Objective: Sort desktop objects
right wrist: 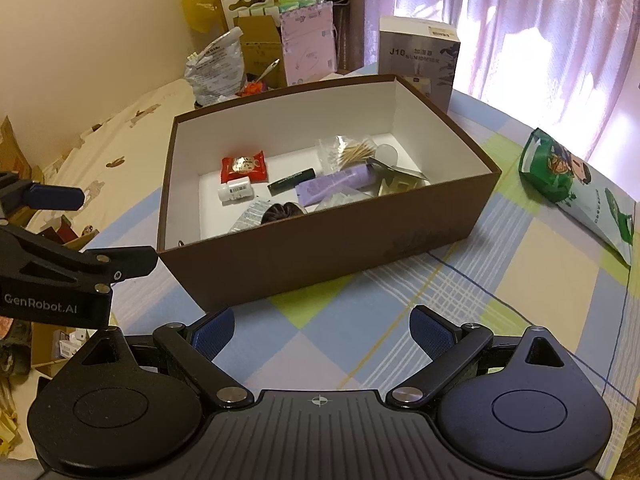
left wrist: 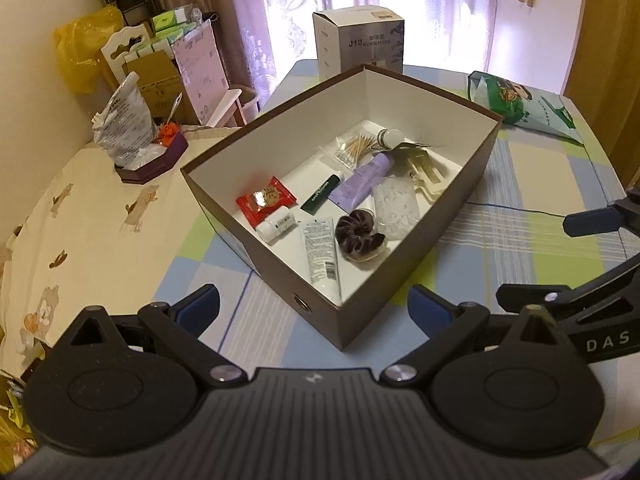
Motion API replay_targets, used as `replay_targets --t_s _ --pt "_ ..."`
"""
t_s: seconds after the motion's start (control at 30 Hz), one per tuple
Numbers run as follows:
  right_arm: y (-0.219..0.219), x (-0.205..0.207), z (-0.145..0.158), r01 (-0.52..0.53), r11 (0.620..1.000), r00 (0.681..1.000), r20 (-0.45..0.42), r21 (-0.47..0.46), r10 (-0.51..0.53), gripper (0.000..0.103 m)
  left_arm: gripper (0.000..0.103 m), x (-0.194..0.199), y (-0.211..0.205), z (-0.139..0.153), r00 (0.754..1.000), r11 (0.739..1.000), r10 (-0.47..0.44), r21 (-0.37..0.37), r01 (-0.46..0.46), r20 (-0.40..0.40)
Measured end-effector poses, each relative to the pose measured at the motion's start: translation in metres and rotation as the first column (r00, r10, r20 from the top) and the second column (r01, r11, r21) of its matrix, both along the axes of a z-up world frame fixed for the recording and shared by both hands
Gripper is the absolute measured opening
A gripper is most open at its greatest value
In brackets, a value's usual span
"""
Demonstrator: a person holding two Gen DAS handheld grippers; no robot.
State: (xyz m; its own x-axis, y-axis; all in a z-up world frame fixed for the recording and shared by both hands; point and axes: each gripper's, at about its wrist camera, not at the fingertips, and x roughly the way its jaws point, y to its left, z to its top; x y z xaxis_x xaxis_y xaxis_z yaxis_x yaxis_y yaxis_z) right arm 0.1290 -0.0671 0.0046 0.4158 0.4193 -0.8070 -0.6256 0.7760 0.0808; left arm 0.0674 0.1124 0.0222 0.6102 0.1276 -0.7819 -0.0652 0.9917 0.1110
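A brown cardboard box [left wrist: 420, 256] [right wrist: 320, 264] with a white inside stands on the checked tablecloth. In it lie a red snack packet [left wrist: 266, 200] [right wrist: 244, 165], a small white bottle [left wrist: 277, 224] [right wrist: 235, 191], a white tube [left wrist: 320, 254], a dark scrunchie [left wrist: 356, 232], a purple tube [left wrist: 362, 180] [right wrist: 334, 186], a dark green stick [left wrist: 322, 194] [right wrist: 292, 180] and a bag of toothpicks [left wrist: 356, 146] [right wrist: 352, 152]. My left gripper [left wrist: 314, 306] hovers open at the box's near corner, holding nothing. My right gripper [right wrist: 322, 330] hangs open in front of the box's long side, also holding nothing.
A green snack bag [left wrist: 524, 106] [right wrist: 576, 188] lies on the table right of the box. A white humidifier carton [left wrist: 358, 42] [right wrist: 418, 58] stands behind it. A bed with a silver bag [left wrist: 124, 124] and clutter lies to the left.
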Motion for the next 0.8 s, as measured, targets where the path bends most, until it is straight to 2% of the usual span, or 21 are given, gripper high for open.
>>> replay_targets --t_s 0.2,0.4,0.57,0.8 --pt "-0.015 -0.001 -0.003 0.021 1.0 1.0 -0.01 0.004 -0.021 0.099 0.099 -0.011 -0.014 -0.001 1.0 1.0 0.004 -0.02 -0.003 0.004" --pt "-0.028 -0.004 -0.007 0.028 1.0 0.999 -0.019 0.005 -0.028 0.099 0.099 -0.022 -0.035 -0.005 1.0 0.999 -0.01 0.04 0.01 0.004" --pt "-0.036 -0.005 -0.009 0.027 1.0 0.999 -0.026 0.007 -0.027 0.099 0.099 -0.028 -0.045 -0.008 1.0 1.0 -0.004 0.03 0.004 -0.007" --pt "-0.042 -0.006 -0.01 0.024 1.0 0.999 -0.028 0.016 -0.024 0.099 0.099 -0.034 -0.055 -0.011 1.0 0.998 0.011 0.055 -0.01 -0.01"
